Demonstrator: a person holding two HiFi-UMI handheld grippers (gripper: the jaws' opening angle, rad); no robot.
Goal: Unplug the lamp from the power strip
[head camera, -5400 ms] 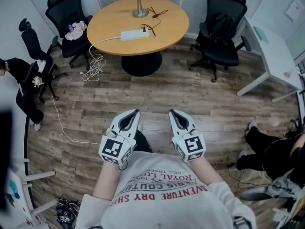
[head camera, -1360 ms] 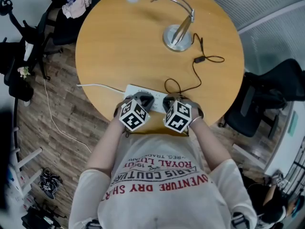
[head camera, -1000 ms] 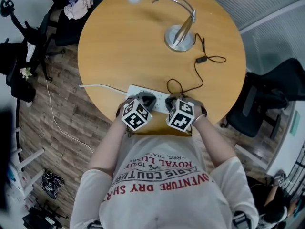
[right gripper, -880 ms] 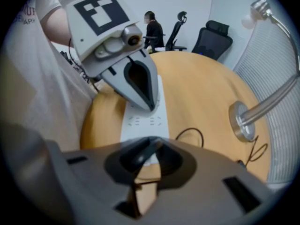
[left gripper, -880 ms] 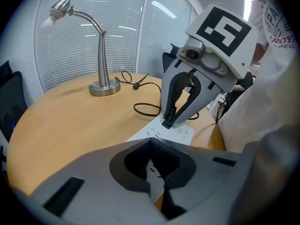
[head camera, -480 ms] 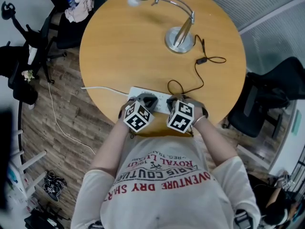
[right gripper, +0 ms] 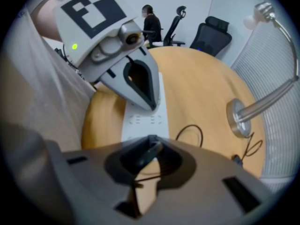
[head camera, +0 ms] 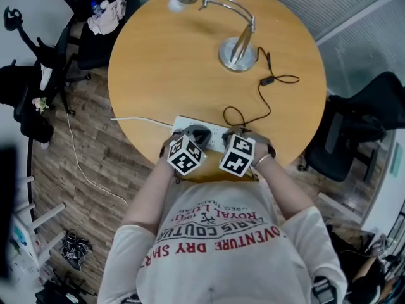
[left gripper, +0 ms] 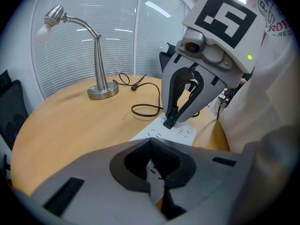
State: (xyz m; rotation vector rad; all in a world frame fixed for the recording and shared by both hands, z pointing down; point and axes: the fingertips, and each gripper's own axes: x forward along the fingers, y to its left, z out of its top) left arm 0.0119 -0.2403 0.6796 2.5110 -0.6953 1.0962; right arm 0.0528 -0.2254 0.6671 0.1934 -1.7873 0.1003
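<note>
A silver gooseneck lamp (head camera: 237, 49) stands at the far side of the round wooden table (head camera: 158, 68). Its black cord (head camera: 266, 100) loops back to a white power strip (head camera: 212, 132) near the table's front edge. My right gripper (head camera: 235, 133) is shut on the lamp's black plug (left gripper: 169, 122), which sits at the strip's surface (left gripper: 182, 134); whether its prongs are still in the socket is hidden. My left gripper (head camera: 193, 132) is shut, its tips resting on top of the strip (right gripper: 140, 123), left of the plug. In the right gripper view the plug (right gripper: 146, 154) shows dark between my own jaws.
The strip's white cable (head camera: 136, 120) runs off the table's left edge down to the wooden floor. An in-line switch (head camera: 267, 80) lies on the lamp cord. Black office chairs stand at the right (head camera: 354, 132) and far left (head camera: 95, 24). A person (right gripper: 151, 21) sits far across the room.
The person walked up to the table, and both grippers came down onto the power strip. Over the last second both have stayed almost still there.
</note>
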